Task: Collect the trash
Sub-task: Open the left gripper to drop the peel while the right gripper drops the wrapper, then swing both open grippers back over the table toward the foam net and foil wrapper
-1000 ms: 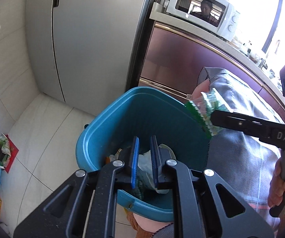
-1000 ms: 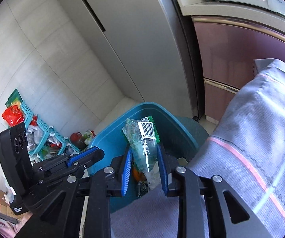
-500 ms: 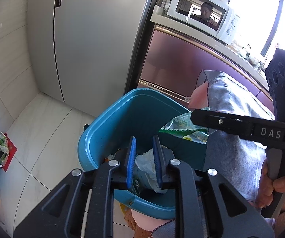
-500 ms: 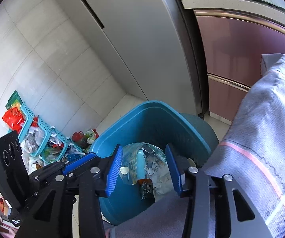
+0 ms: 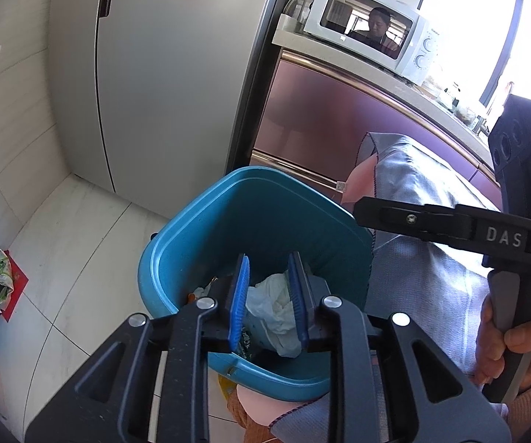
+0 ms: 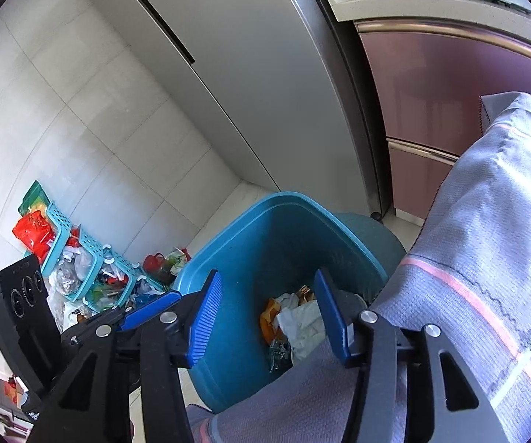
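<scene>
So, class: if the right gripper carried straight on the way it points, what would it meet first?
Most likely the crumpled white paper lying in the blue bin. The right gripper, jaws opening and empty, points down into it; depth is hard to judge.

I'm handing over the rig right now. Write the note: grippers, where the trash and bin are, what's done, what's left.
Left gripper: jaws opening, nothing between them, over the blue bin.
Right gripper: jaws opening, empty, also above the bin.
In the bin: white crumpled paper, an orange wrapper and other scraps.
Done: no trash in either gripper; some is already in the bin.
Left: loose wrappers on the floor by the teal baskets at the wall. Whether the baskets' contents count as trash is unclear.
</scene>
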